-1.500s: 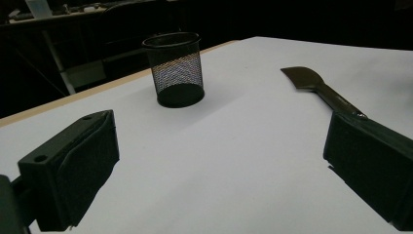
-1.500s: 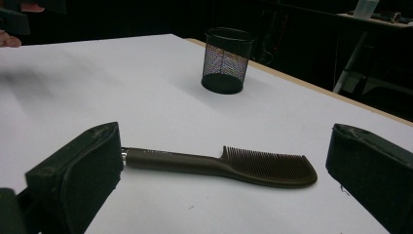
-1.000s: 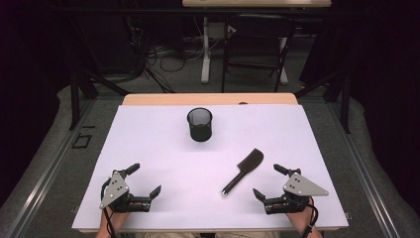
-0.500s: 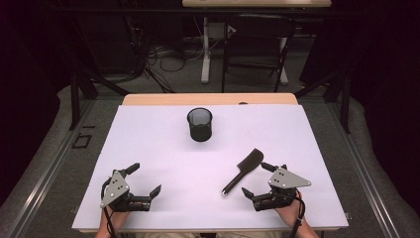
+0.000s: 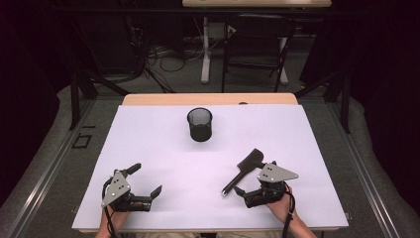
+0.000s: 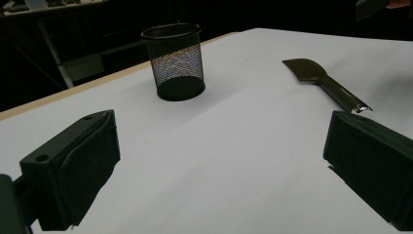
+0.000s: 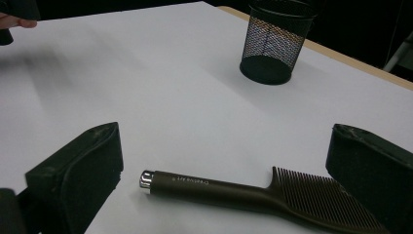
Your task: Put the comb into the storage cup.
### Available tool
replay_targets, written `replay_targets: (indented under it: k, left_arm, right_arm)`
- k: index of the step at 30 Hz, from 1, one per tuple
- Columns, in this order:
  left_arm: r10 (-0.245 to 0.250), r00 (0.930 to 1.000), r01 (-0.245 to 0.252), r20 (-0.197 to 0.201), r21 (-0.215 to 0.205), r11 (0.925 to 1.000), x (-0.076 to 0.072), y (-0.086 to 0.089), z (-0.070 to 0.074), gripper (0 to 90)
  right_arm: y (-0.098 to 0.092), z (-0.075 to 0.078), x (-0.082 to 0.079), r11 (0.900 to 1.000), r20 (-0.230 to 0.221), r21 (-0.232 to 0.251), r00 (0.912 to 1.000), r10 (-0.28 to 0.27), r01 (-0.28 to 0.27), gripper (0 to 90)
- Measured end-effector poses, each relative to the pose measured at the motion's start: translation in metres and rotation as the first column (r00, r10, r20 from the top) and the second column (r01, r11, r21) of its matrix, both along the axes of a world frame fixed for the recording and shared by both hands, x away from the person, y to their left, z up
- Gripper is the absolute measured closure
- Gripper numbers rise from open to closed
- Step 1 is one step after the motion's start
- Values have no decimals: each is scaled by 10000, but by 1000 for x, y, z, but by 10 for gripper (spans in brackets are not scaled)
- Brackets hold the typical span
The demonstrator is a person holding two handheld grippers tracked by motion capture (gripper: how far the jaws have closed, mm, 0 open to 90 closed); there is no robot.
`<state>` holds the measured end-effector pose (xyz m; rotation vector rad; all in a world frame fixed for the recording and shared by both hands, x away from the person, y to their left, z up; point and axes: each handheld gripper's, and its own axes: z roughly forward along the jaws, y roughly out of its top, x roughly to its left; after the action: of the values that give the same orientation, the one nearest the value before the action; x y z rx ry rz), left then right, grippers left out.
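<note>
A dark brown comb [image 5: 242, 170] lies flat on the white table cover [image 5: 163, 148], right of centre, with its toothed head pointing away from me. My right gripper [image 5: 253, 177] is open and low over the comb's handle end. In the right gripper view the comb [image 7: 229, 189] lies crosswise between the two spread jaws, its metal-capped handle tip by the left one, and my right gripper [image 7: 229, 146] holds nothing. My left gripper [image 5: 146, 179] rests open near the front left. In its view my left gripper [image 6: 219, 170] has nothing between its jaws, and the comb [image 6: 325, 83] lies far right.
A black mesh cup [image 5: 199, 124] stands upright at the middle back of the cover, and shows as the cup [image 6: 177, 63] and the cup [image 7: 276, 45] in the gripper views. The wooden table edge [image 5: 208, 99] runs behind it. Chairs and cables are beyond the table.
My right gripper has moved left and forward to the comb, so the comb's handle end now lies between its open jaws. The left gripper, the comb and the cup have stayed put.
</note>
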<state>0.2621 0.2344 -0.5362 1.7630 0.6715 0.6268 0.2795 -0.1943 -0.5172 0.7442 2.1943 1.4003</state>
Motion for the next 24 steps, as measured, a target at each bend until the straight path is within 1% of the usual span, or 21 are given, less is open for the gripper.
replay_targets:
  k: [1,6,9,12,15,19,24]
  left_arm:
    - [-13,10000,13,-20,52,10000,1,0,0,0]
    - [-19,9999,19,-107,1,10000,1,0,0,0]
    - [-55,10000,55,-19,59,10000,0,1,0,0]
    - [-42,9999,42,-96,37,10000,2,0,-1,0]
    - [-76,9999,77,-134,57,10000,3,0,-1,0]
    - [-101,9999,102,-141,83,9999,3,-1,-1,0]
    - [-124,9997,125,-192,92,9999,4,0,-1,0]
  right_arm:
    - [1,0,1,10000,-33,-24,10000,23,-24,0]
    - [8,0,7,9999,-205,-83,9997,134,-136,0]
    - [14,-1,9,9996,-350,-134,9991,255,-260,0]
    - [18,-2,11,9991,-502,-220,9981,364,-375,0]
    - [21,-1,12,9987,-521,-302,9979,386,-402,0]
    - [24,-3,14,9986,-693,-307,9968,410,-432,0]
    - [31,-5,18,9972,-834,-459,9950,554,-593,0]
